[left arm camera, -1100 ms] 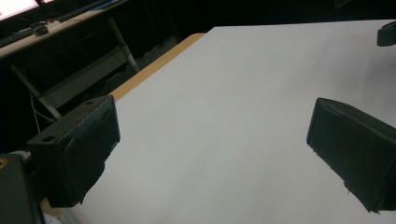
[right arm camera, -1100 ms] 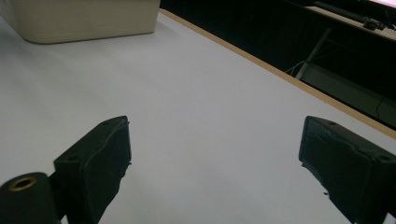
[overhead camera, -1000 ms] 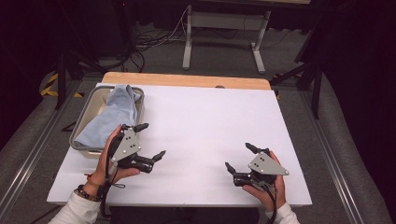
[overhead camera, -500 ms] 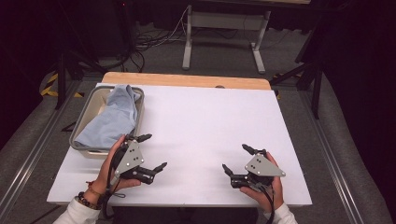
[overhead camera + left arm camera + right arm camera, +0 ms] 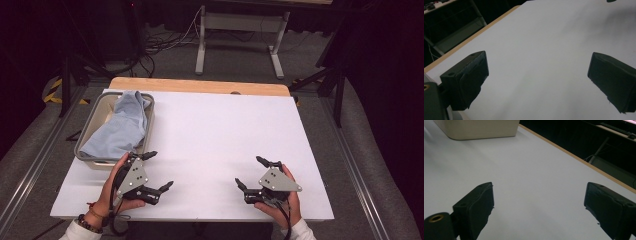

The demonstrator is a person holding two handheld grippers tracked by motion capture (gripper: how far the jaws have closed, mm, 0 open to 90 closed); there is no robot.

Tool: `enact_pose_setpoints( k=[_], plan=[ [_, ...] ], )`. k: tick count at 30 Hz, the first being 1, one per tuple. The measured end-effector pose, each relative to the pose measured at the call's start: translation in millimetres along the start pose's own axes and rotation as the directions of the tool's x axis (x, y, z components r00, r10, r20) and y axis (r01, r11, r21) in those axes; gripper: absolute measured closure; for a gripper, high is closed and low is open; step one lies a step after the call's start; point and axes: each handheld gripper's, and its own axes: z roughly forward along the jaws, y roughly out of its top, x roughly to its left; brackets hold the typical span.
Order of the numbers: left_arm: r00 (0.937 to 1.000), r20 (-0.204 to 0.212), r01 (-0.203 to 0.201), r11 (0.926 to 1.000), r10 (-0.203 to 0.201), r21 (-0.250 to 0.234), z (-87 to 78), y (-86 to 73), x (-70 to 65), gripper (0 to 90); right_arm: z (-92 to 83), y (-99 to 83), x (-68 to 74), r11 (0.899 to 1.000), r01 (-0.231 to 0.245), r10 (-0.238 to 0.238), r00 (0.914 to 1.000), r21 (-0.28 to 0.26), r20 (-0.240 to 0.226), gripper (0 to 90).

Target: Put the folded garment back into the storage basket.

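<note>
both tongs gape empty over the white surface (image 5: 220, 130): left tongs (image 5: 159, 171) just beside the tray (image 5: 88, 131) holding the blue cloth (image 5: 122, 129), right tongs (image 5: 250, 172) well apart.

The right tool (image 5: 537, 207) hangs with jaws spread wide above the white tabletop (image 5: 529, 175), a beige bin (image 5: 477, 128) beyond.

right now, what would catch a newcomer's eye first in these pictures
Most striking is the light blue cloth heaped in the grey tray at the far left of the white table. Next come the two hand-held grippers near the front edge: the left gripper just in front of the tray, the right gripper across from it, both with jaws spread wide and nothing between them.
</note>
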Motion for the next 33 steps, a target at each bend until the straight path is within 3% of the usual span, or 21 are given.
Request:
enact_pose_setpoints(
  k=[6,11,21,23,33],
  plan=[
    [1.0000,-0.003,0.006,0.9997,-0.005,0.022,-1.3,-9.0,-1.8,4.2,-1.3,-0.6,1.5,1.000,0.009,-0.009,0.9999,0.001,0.007,9.4],
    [0.9983,-0.019,0.056,0.9983,-0.056,0.014,-5.4,-19.8,-2.6,4.4,-1.8,-0.9,2.5,1.000,0.027,-0.027,0.9995,-0.001,0.016,9.4],
    [0.9943,-0.055,0.095,0.9935,-0.091,0.063,-13.8,-39.0,-2.5,4.6,-0.9,-5.0,2.3,0.999,0.032,-0.032,0.9994,-0.001,0.013,9.2],
    [0.9914,-0.047,0.125,0.9904,-0.123,0.058,-15.4,-42.4,-1.4,4.6,0.2,-6.9,3.0,0.999,0.032,-0.032,0.9995,0.000,0.007,9.1],
    [0.9940,-0.053,0.099,0.9922,-0.096,0.075,-12.4,-41.6,-4.6,4.4,3.2,-11.6,5.9,0.999,0.041,-0.041,0.9991,0.002,-0.014,9.0]
  ],
)
